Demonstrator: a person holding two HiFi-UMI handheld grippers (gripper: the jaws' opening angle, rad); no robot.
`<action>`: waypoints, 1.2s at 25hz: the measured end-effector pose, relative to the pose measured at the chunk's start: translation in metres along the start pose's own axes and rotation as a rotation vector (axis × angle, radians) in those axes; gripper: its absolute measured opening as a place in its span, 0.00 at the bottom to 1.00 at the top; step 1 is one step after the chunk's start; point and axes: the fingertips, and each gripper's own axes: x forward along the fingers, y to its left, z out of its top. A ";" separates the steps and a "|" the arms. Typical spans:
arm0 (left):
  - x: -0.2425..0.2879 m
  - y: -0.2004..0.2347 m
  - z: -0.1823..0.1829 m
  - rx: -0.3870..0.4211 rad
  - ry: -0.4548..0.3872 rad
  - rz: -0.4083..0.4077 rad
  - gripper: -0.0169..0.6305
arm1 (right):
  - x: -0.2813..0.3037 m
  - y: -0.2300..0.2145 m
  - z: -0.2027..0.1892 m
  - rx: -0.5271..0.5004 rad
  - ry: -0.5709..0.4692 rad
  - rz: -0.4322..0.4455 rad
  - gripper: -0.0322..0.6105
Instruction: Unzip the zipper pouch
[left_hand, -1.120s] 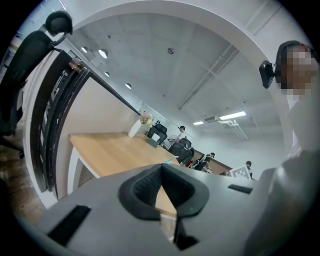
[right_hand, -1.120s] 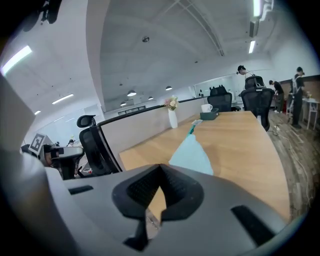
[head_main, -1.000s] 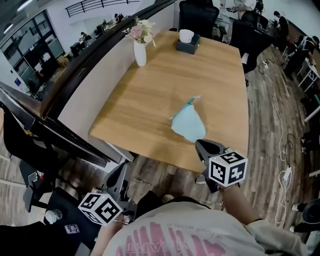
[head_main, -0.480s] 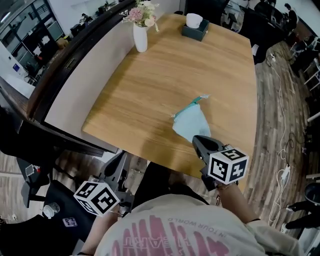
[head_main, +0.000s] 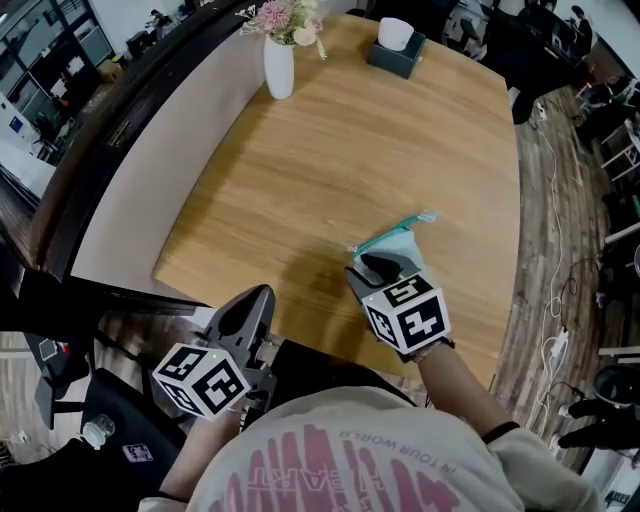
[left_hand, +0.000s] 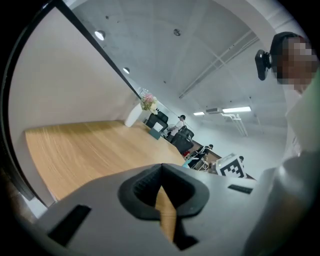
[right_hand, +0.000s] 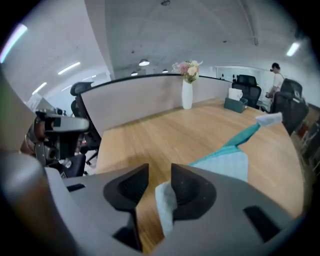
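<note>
A pale blue zipper pouch (head_main: 402, 241) with a teal zipper band lies near the front edge of the wooden table (head_main: 330, 150); its pull end (head_main: 428, 216) points away from me. My right gripper (head_main: 378, 266) tilts down over the pouch's near end. Its jaws have just been opening, and in the right gripper view a corner of the pouch (right_hand: 230, 160) shows in the gap of the right gripper (right_hand: 160, 176) without being pinched. My left gripper (head_main: 255, 300) hovers at the table's front left edge. The left gripper (left_hand: 161, 172) is shut with nothing in it.
A white vase of flowers (head_main: 279, 65) and a dark tissue box (head_main: 395, 50) stand at the table's far end. A grey partition (head_main: 130, 190) runs along the left side. Office chairs and cables sit on the wood floor to the right (head_main: 570, 200).
My right gripper has moved forward and down over the pouch's near end. The left gripper has come up to the table's front edge.
</note>
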 end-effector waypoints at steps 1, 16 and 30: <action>0.002 0.004 0.000 -0.006 0.001 -0.001 0.03 | 0.006 -0.002 -0.003 -0.027 0.031 -0.014 0.29; 0.020 0.031 -0.008 -0.069 0.035 0.016 0.03 | 0.047 -0.038 -0.027 -0.132 0.279 -0.062 0.32; 0.014 0.048 -0.009 -0.085 0.039 0.030 0.03 | 0.061 -0.029 -0.034 -0.214 0.330 0.024 0.23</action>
